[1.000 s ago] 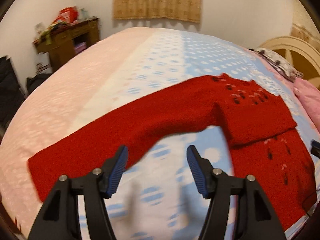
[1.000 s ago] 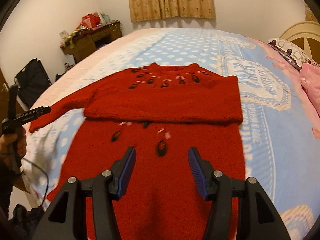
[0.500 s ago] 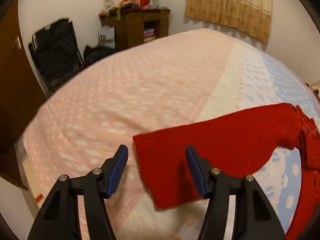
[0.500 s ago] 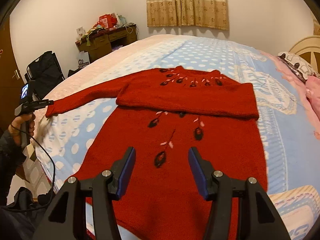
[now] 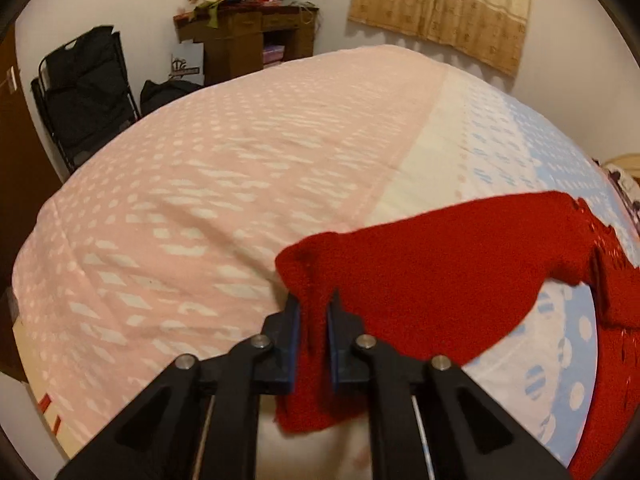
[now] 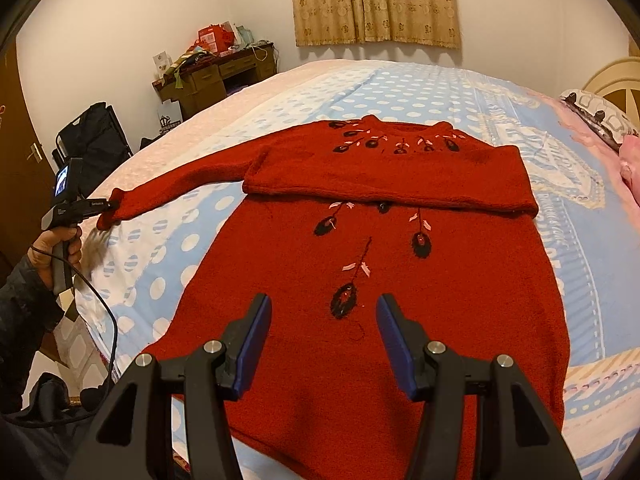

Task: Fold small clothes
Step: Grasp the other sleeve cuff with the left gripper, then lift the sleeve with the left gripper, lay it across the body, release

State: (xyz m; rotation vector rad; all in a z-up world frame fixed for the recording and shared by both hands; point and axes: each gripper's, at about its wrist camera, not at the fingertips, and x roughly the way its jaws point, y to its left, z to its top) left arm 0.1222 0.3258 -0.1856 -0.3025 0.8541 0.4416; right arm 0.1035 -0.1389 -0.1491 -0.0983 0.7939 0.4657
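A red knit sweater (image 6: pixel 384 248) with dark embroidered flowers lies flat on the bed. Its right sleeve is folded across the chest. Its left sleeve (image 6: pixel 180 184) stretches out to the left. My left gripper (image 5: pixel 314 312) is shut on the cuff of that sleeve (image 5: pixel 316 280), lifting it slightly; it also shows in the right wrist view (image 6: pixel 106 204). My right gripper (image 6: pixel 322 332) is open and empty, hovering above the sweater's lower hem.
The bed (image 6: pixel 560 184) has a blue dotted cover and a pink part (image 5: pixel 200 184) on the left. A wooden desk (image 6: pixel 208 76), a black folding chair (image 6: pixel 96 132) and a brown door stand beyond the bed's left edge. Pillows (image 6: pixel 600 120) lie at far right.
My left gripper swung to the sleeve's end, moved onto the cuff and closed on it. My right gripper drew back a little and stayed open.
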